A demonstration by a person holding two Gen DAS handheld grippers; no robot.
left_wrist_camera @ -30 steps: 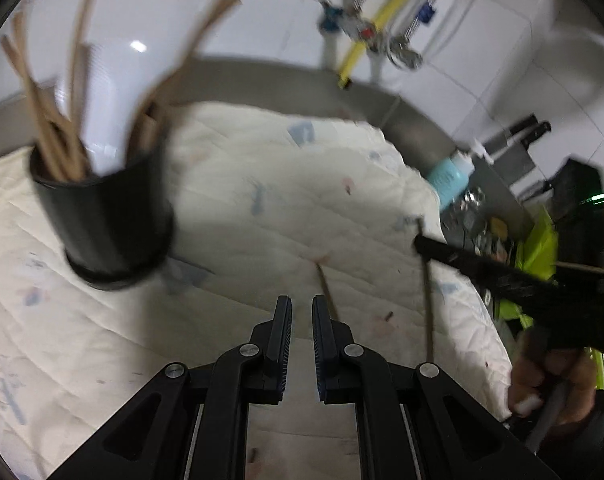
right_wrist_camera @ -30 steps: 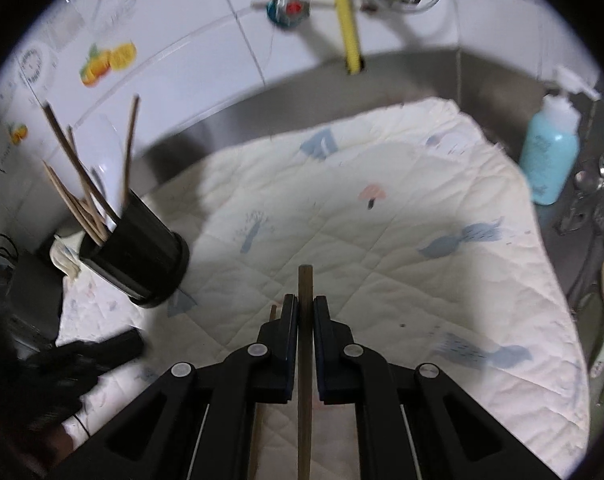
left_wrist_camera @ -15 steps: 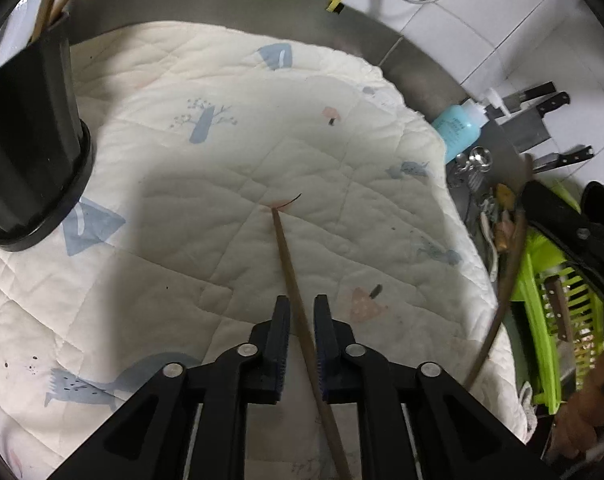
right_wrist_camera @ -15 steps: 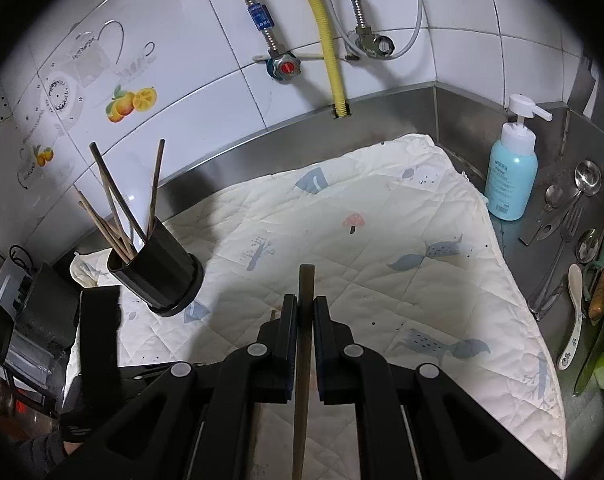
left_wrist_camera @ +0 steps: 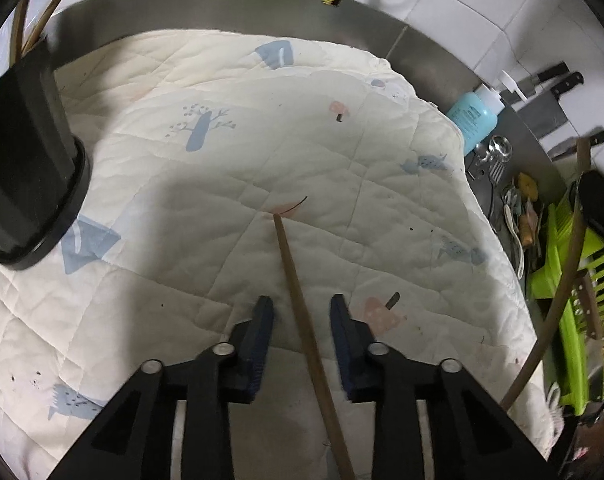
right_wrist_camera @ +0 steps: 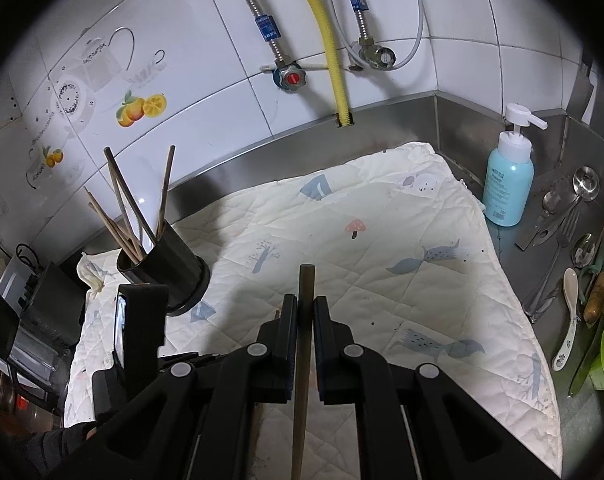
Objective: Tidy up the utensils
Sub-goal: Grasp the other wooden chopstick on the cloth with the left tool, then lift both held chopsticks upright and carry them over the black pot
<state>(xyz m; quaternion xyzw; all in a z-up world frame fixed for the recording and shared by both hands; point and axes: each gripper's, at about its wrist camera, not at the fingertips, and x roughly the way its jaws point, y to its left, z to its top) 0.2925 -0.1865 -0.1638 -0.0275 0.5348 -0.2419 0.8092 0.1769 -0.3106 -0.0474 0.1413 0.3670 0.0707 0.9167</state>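
Starting on the left side, a black holder [right_wrist_camera: 163, 270] full of wooden chopsticks [right_wrist_camera: 135, 208] stands on the quilted cream mat [right_wrist_camera: 382, 248] that covers the steel worktop [right_wrist_camera: 550, 168]. In the left wrist view the same holder fills the left edge.

The left claw [left_wrist_camera: 299, 322] is tilted down over the mat with its jaws apart; they've just been opening. A loose chopstick [left_wrist_camera: 297, 304] lies flat on the mat and runs up between the two pads, but neither pad touches it, so it's released, not gripped. Its tip ends at a little pink print near the mat's middle.

The right claw [right_wrist_camera: 306, 316] is clenched on a second chopstick [right_wrist_camera: 305, 284], which pokes out just past the fingertips, held above the mat. From the left wrist view that stick shows as a long brown rod at the right edge.

Further right, off the mat: a blue pump bottle [right_wrist_camera: 508, 178] in the corner, then a pile of spoons and forks [right_wrist_camera: 562, 232] on bare steel, and a green rack [left_wrist_camera: 574, 300] at the far edge.
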